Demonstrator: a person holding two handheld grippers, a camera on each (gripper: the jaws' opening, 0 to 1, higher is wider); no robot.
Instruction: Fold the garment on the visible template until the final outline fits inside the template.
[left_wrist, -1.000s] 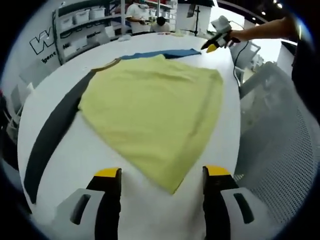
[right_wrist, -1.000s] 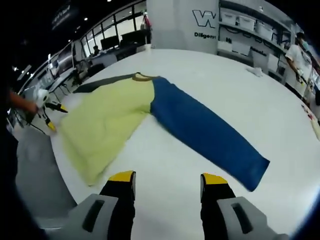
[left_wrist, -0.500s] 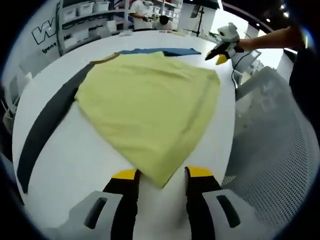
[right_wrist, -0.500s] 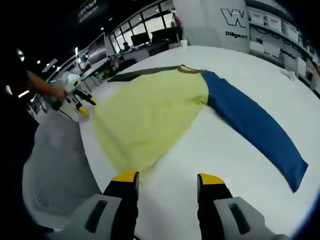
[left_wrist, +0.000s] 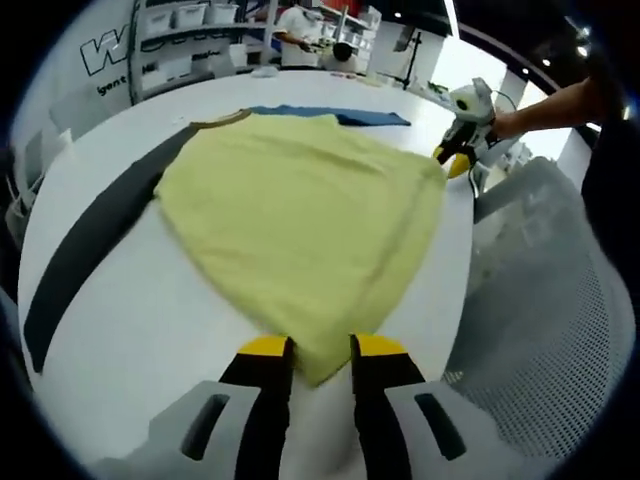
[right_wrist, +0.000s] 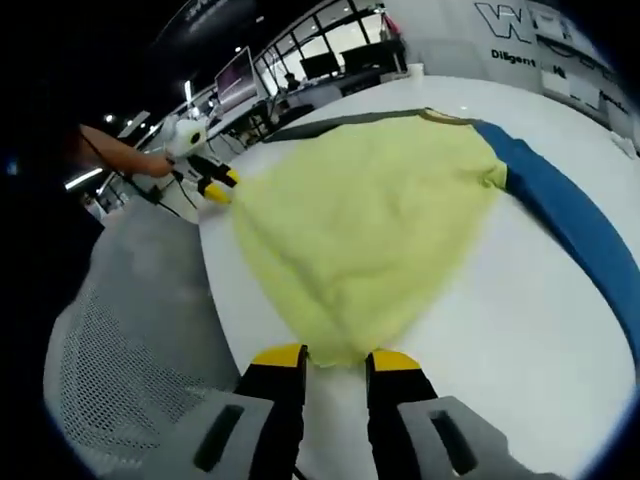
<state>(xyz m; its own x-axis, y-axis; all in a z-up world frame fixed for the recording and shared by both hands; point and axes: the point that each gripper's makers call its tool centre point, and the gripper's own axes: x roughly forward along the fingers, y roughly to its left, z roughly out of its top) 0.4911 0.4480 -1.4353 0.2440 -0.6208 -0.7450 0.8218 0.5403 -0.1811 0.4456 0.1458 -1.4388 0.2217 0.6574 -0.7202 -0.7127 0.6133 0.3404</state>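
Tabletop (left_wrist: 120, 330): white, round, carrying the garment.
Garment (left_wrist: 300, 220): yellow body spread flat across the tabletop, dark grey sleeve (left_wrist: 90, 250) and blue sleeve (right_wrist: 570, 215) stretched outward, two hem corners at the near edge.
Left claw (left_wrist: 310, 347): jaws narrowed to a small gap, gripping one hem corner.
Right claw (right_wrist: 335, 356): jaws likewise nearly closed on the other hem corner.
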